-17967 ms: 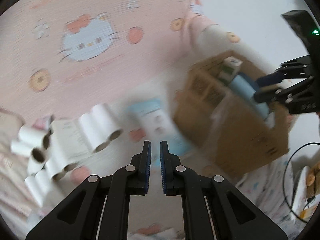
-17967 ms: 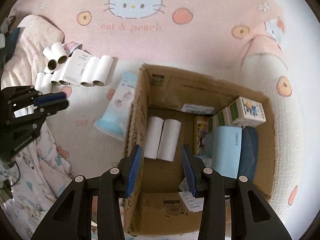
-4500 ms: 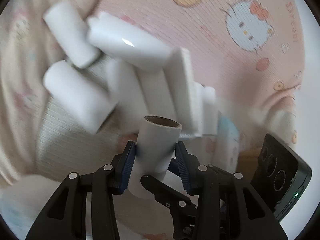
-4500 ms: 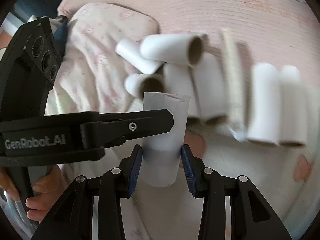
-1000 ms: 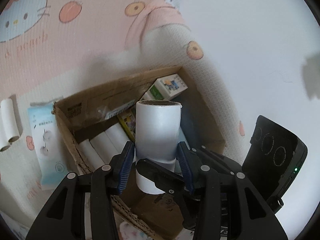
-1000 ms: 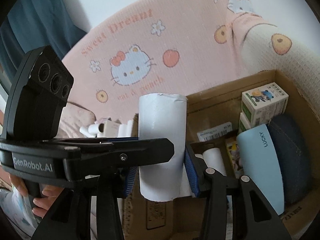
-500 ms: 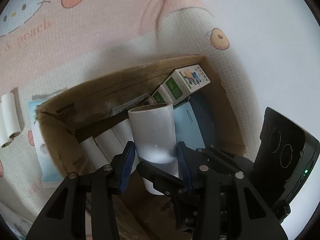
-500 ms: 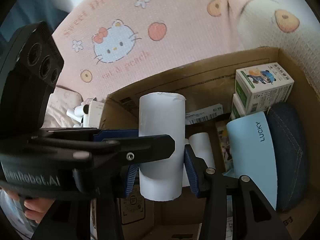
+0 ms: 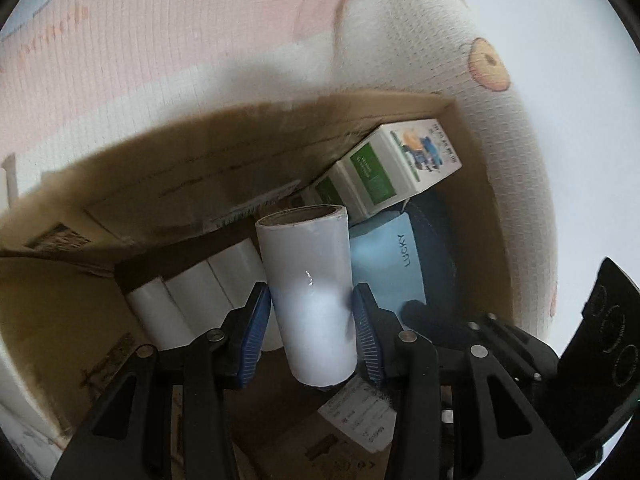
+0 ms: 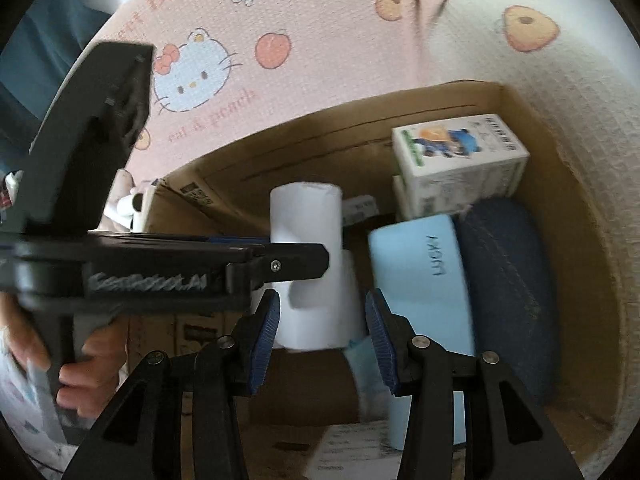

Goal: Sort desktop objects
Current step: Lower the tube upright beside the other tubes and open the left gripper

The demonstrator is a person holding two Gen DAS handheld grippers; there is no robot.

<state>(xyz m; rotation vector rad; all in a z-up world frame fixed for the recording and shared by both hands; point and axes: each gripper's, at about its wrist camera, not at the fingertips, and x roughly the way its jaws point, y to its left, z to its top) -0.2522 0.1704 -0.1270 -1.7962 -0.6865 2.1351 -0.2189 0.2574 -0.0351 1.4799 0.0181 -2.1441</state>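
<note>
Both the left tool (image 9: pixel 312 332) and right tool (image 10: pixel 322 326) are clenching one upright white paper roll (image 9: pixel 308 300), holding it inside the cardboard box (image 9: pixel 468 184) beside the light-blue case (image 9: pixel 394 264).

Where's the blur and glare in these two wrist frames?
Left wrist view: the brown cardboard box rim and pink patterned blanket are motion-smeared, with a small specular glint on the white paper roll; the upper right corner is blown out white. Right wrist view: the other tongs' black body is smeared and its lettering soft; fisheye bends the box walls.
</note>
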